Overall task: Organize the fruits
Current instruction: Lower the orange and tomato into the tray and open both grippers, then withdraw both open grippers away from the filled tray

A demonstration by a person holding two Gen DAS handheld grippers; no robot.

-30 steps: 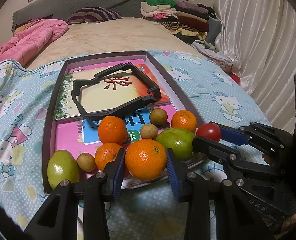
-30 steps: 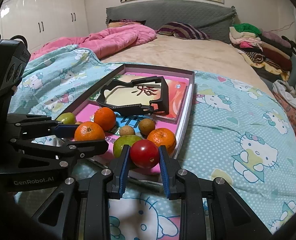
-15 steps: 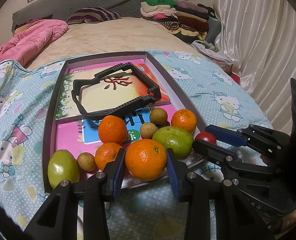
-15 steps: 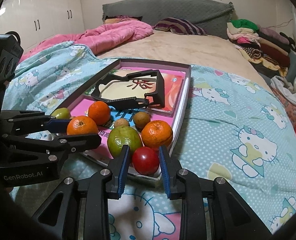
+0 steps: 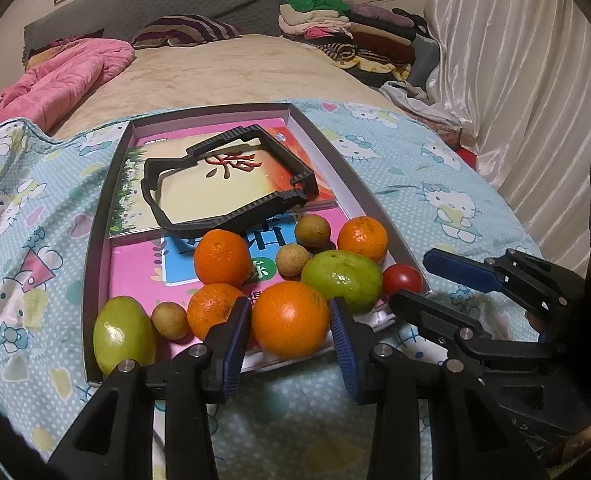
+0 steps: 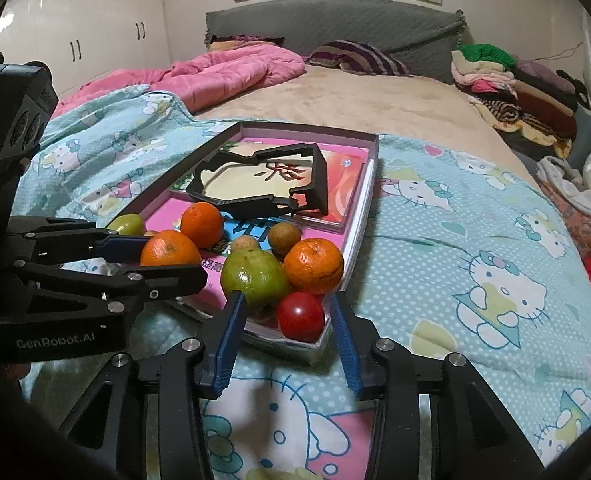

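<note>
A grey-rimmed tray (image 5: 95, 240) lined with pink books lies on the Hello Kitty blanket and holds the fruit. My left gripper (image 5: 290, 304) is shut on an orange (image 5: 290, 322) at the tray's near edge, with a blue pad against each side. A red tomato (image 6: 300, 316) rests in the tray's near right corner. The jaws of my right gripper (image 6: 286, 298) are opening around it, and the pads stand clear of it. Beside the tomato sit a green fruit (image 6: 255, 276) and another orange (image 6: 313, 266). More oranges, a second green fruit (image 5: 123, 334) and small brown fruits lie further left.
A black plastic frame (image 5: 231, 184) lies on the books at the far end of the tray. The bed carries a pink quilt (image 6: 223, 76), a striped pillow (image 6: 359, 58) and stacked clothes (image 6: 507, 80). A white curtain (image 5: 535, 60) hangs at the right.
The right gripper lowered the tomato into the tray's near right corner and spread its jaws off it. The left gripper kept still with its orange.
</note>
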